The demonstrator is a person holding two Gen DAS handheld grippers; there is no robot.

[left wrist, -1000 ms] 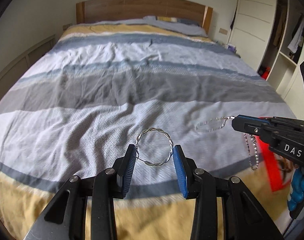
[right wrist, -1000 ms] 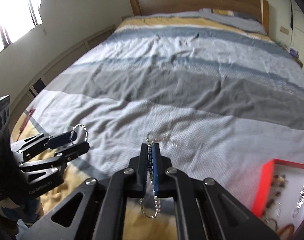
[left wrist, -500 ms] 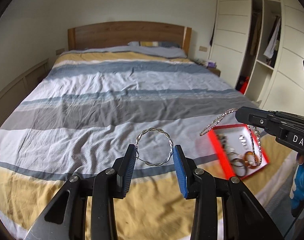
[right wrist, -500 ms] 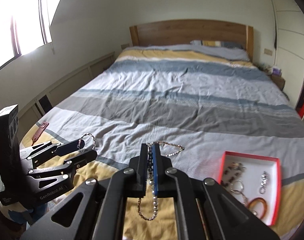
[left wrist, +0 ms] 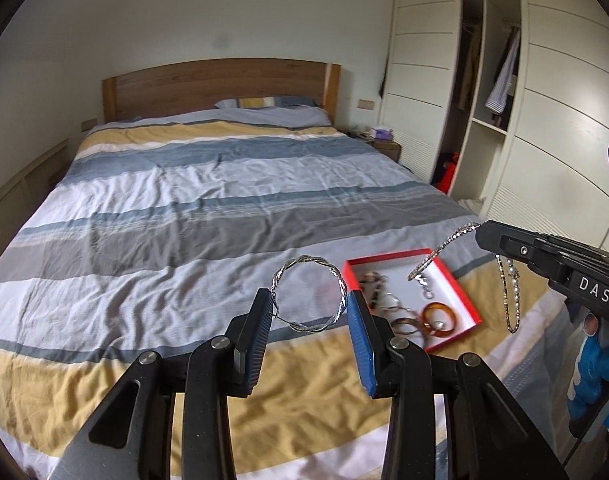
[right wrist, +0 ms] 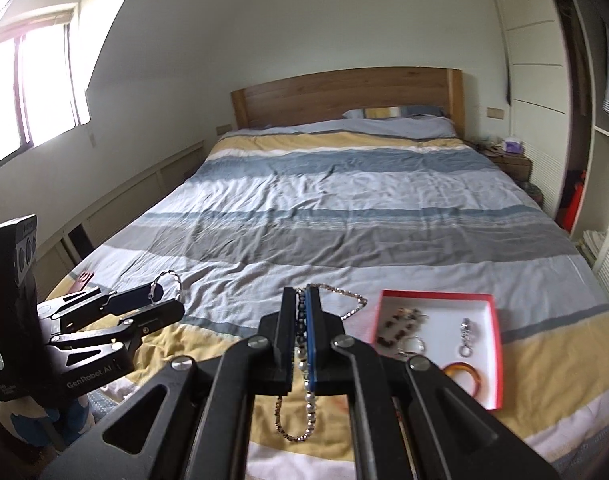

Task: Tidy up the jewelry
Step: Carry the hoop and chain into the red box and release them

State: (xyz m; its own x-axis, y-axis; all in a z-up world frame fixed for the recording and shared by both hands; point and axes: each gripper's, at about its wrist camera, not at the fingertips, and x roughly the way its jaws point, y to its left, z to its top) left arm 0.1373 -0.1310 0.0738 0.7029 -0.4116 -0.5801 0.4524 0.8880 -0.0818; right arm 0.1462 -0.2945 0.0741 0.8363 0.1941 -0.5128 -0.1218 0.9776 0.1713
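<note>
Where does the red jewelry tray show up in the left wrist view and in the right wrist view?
Left wrist view: red tray lies on the bed right of centre, just beyond the right finger of the left claw.
Right wrist view: red tray lies at lower right, right of the right claw.
Shared landmark: wooden headboard.

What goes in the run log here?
left gripper: shut on bangle | right gripper: shut on chain | red tray: on bed

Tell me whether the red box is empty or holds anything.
Not empty. The open red box on the bed holds several pieces, among them an amber ring and a silver clasp piece.
</note>
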